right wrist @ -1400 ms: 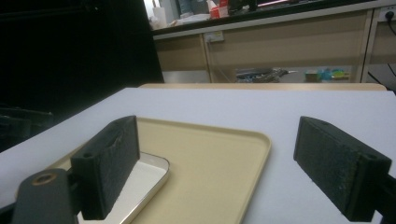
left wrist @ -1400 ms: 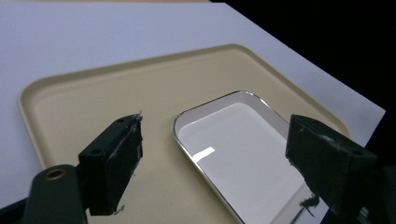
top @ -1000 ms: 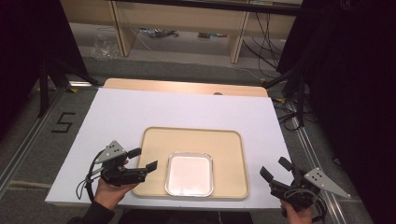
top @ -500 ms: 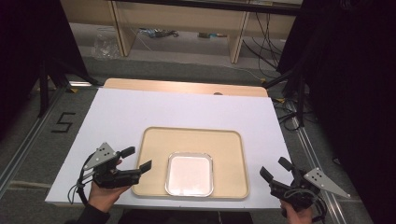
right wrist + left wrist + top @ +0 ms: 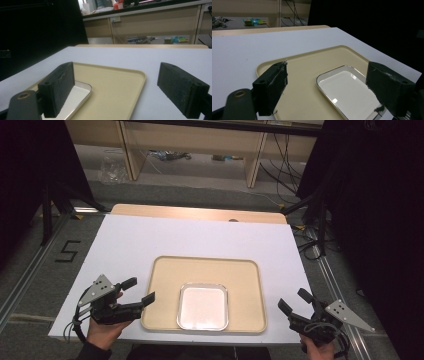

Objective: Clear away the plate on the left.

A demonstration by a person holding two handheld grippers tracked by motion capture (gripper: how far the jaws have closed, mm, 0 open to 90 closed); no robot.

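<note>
- The white table point(image 5: 200, 237) carried a beige tray point(image 5: 250, 285) near the person's edge, and that tray had not shifted over the last second.
- The white square dish with a silvery rim point(image 5: 202, 306) sat inside the tray, at its near edge and roughly mid-width; it too lay exactly where it had been.
- The left gripper point(image 5: 136, 293) was the one that moved: a second earlier its jaw tips had reached over the tray's left rim, and now they stood just outside that rim, apart from the tray, jaws spread wide with nothing between them.
- In the left gripper view the dish point(image 5: 347, 90) lay ahead between the splayed jaws, untouched.
- The right gripper point(image 5: 296, 301) had kept its post off the tray's right near corner, jaws likewise released and empty.
- My read: the left hand backed off to line up again, so no grasp on the dish or tray had begun.
</note>
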